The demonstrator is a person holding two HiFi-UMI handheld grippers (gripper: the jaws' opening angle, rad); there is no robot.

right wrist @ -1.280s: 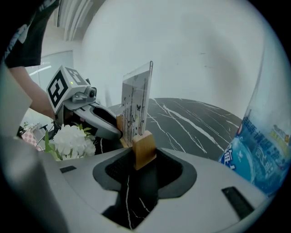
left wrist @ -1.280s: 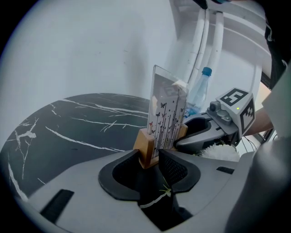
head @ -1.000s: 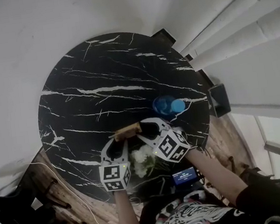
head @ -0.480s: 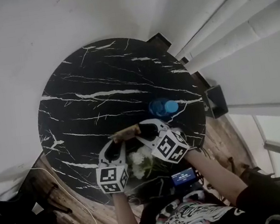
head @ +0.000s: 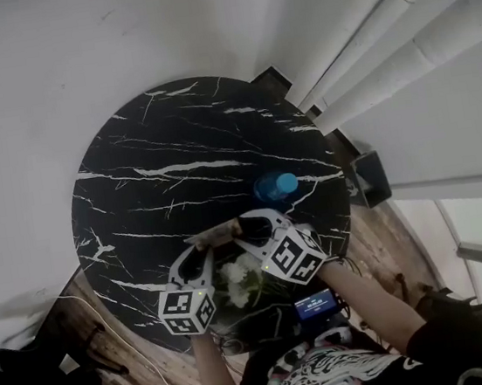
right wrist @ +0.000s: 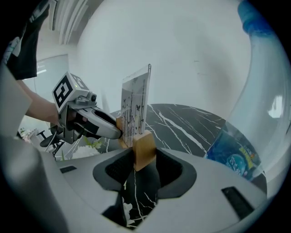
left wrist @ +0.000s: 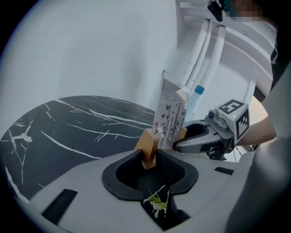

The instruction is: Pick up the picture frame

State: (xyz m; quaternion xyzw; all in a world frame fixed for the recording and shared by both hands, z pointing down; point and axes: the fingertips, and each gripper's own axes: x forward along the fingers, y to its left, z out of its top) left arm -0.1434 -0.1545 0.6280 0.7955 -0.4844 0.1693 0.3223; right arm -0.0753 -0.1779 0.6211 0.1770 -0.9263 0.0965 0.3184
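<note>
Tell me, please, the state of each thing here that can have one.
picture frame, upright, gripped at both ends of its wooden base.
left gripper, jaws have just been closing, now shut on the base.
right gripper, shut on the base.
water bottle, upright on the table, capped.

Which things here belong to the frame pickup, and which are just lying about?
In the job:
picture frame
left gripper, jaws just been closing on one end of it
right gripper, jaws shut on the other end

Just lying about:
blue-capped bottle
white flowers
marble table
</note>
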